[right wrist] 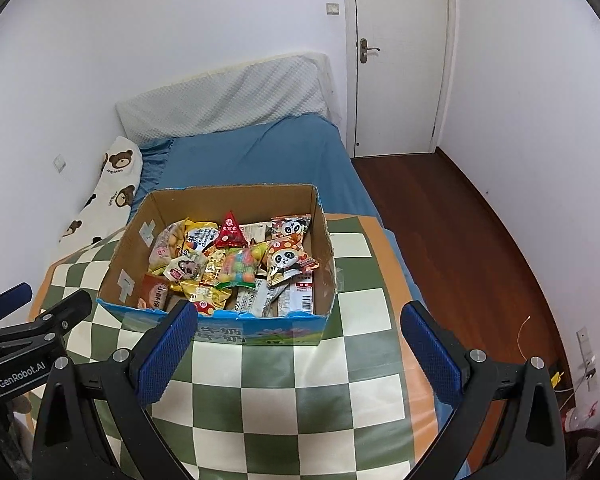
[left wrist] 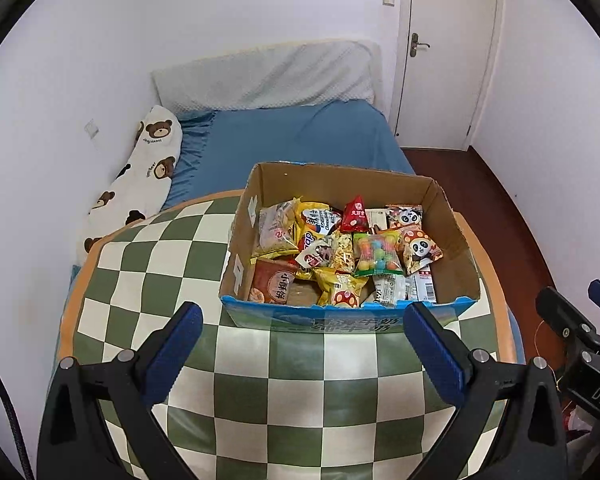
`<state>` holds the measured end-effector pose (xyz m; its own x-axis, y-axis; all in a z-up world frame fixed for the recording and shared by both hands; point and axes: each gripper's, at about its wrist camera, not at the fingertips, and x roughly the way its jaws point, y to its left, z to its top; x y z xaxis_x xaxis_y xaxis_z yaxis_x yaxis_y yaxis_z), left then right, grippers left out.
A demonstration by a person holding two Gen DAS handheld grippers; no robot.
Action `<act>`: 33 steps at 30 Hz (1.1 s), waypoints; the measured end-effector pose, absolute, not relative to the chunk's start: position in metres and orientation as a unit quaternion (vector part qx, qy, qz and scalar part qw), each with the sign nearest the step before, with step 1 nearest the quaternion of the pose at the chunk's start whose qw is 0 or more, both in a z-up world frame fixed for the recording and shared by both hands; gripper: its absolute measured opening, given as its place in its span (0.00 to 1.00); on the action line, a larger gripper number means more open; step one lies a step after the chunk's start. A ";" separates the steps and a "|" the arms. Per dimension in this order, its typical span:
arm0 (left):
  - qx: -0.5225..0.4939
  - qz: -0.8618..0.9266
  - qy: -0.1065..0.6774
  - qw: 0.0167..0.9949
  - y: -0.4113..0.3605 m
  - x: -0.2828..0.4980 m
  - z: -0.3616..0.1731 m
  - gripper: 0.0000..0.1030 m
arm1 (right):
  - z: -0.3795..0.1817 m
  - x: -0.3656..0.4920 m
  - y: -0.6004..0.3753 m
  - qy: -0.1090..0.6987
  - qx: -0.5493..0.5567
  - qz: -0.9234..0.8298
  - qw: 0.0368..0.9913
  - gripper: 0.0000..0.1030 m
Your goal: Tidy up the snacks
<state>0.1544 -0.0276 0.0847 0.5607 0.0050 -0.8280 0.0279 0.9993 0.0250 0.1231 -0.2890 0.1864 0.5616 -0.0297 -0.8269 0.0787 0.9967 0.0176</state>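
Sitting on a green-checked table (left wrist: 284, 392), a cardboard box (left wrist: 452, 240) held a heap of snacks (left wrist: 340, 248), a red pyramid packet (left wrist: 355, 220) on top. Both the left gripper (left wrist: 302, 354) and the right gripper (right wrist: 300, 354) hovered just short of it, fingers spread and empty. A bed (left wrist: 292, 136) lay behind.

We noted white walls (right wrist: 180, 40), a white door (right wrist: 400, 60), dark wood floor (right wrist: 460, 220), a blue-sheeted bed (right wrist: 260, 156), and a bear-print pillow (right wrist: 112, 188).

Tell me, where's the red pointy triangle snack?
The red triangle snack sits in the cardboard box, near its far wall, between the yellow bag and the panda packets.
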 end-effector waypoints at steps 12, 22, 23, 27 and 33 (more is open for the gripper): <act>0.017 -0.009 0.471 0.882 -0.027 0.155 0.082 1.00 | 0.184 0.124 -0.283 0.476 0.018 -0.028 0.879 1.00; 0.014 -0.002 0.475 0.880 -0.020 0.153 0.080 1.00 | 0.181 0.125 -0.280 0.481 0.010 -0.025 0.876 1.00; 0.013 -0.001 0.476 0.880 -0.019 0.153 0.080 1.00 | 0.181 0.125 -0.280 0.483 0.010 -0.025 0.875 1.00; 0.011 -0.001 0.476 0.879 -0.019 0.152 0.081 1.00 | 0.179 0.125 -0.282 0.486 0.009 -0.025 0.874 1.00; 0.011 -0.001 0.475 0.880 -0.018 0.152 0.081 1.00 | 0.181 0.124 -0.284 0.483 0.006 -0.024 0.875 1.00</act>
<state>0.1521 -0.0183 0.0813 0.5485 0.0079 -0.8361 0.0128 0.9998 0.0178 0.1236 -0.2835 0.1811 0.5320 -0.0351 -0.8460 0.0476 0.9988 -0.0115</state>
